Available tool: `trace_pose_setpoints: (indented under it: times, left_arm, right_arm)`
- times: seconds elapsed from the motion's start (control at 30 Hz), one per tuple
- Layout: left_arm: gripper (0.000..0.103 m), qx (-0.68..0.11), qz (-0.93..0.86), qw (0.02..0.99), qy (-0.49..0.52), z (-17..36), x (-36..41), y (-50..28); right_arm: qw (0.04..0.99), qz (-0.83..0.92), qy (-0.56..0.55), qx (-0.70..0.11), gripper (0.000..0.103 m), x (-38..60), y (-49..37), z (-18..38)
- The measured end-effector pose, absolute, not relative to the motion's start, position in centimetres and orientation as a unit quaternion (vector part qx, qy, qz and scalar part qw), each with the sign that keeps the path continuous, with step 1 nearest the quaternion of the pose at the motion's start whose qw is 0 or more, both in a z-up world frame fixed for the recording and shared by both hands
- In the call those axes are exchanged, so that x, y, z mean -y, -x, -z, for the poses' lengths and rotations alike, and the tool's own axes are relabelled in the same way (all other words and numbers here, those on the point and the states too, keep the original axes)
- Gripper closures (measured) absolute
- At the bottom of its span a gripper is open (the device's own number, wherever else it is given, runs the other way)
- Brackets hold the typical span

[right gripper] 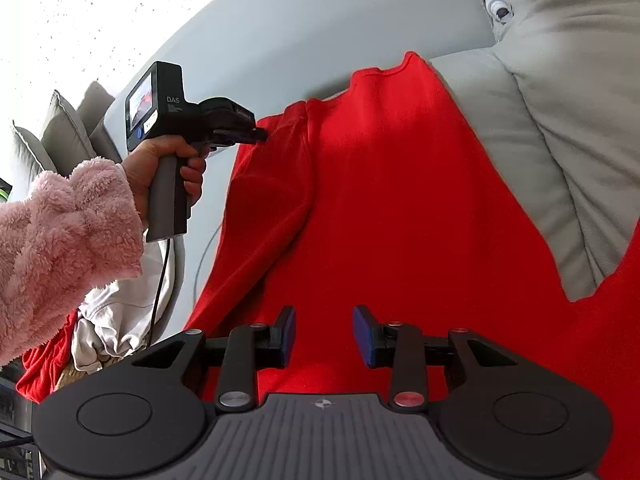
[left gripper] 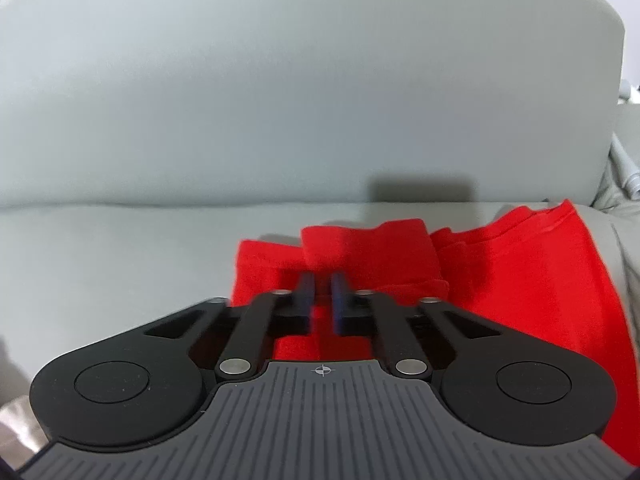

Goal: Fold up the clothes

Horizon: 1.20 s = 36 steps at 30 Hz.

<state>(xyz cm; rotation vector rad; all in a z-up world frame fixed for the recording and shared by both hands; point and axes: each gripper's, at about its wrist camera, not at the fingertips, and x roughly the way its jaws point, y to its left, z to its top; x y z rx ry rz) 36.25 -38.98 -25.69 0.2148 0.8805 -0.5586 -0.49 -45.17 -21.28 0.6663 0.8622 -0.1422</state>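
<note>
Left gripper [left gripper: 322,280] seemingly pinching red garment [right gripper: 400,200] (sofa [left gripper: 280,100]), right gripper [right gripper: 324,322] parted

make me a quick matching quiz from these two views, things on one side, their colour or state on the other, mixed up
Things:
1. left tool
2. right tool
3. fluffy fleece sleeve
4. padded leather sofa

Colour or state:
A. pale grey
B. pink
C. closed on the bright red cloth garment
D. open above the garment, gripping nothing

Pairs: 1-C, 2-D, 3-B, 4-A

The garment [right gripper: 400,200] lies on the sofa seat [left gripper: 120,260], before the backrest [left gripper: 280,100].
</note>
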Motion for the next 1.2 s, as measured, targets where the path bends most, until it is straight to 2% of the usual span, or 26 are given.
trace_pose_setpoints:
  times: [0.27, 0.4, 0.57, 0.73, 0.9, 1.2]
  left_arm:
    - [0.099, -0.316, 0.286, 0.895, -0.128, 18.3, 36.5, -31.2]
    - [0.099, -0.238, 0.293, 0.914, -0.148, 11.6, 33.1, -26.9]
    - [0.099, -0.154, 0.293, 0.935, -0.129, 2.2, 26.7, -21.7]
    - [0.099, -0.111, 0.254, 0.957, -0.087, -4.0, 19.2, -16.5]
    - [0.099, -0.120, 0.193, 0.973, -0.047, -5.3, 11.7, -13.5]
    - [0.099, -0.149, 0.164, 0.975, 0.035, -2.9, -0.8, -11.5]
  right_arm:
    - [0.873, 0.062, -0.294, -0.384, 0.068, 44.0, 1.2, 17.7]
    - [0.884, 0.050, -0.282, -0.370, 0.068, 42.2, 2.6, 14.9]
    - [0.895, 0.036, -0.267, -0.357, 0.068, 39.7, 5.3, 12.4]
    - [0.903, 0.019, -0.248, -0.350, 0.068, 37.1, 7.8, 10.7]
    - [0.906, 0.006, -0.232, -0.353, 0.068, 34.8, 9.1, 10.0]
    - [0.911, -0.023, -0.184, -0.370, 0.068, 30.8, 9.5, 9.0]
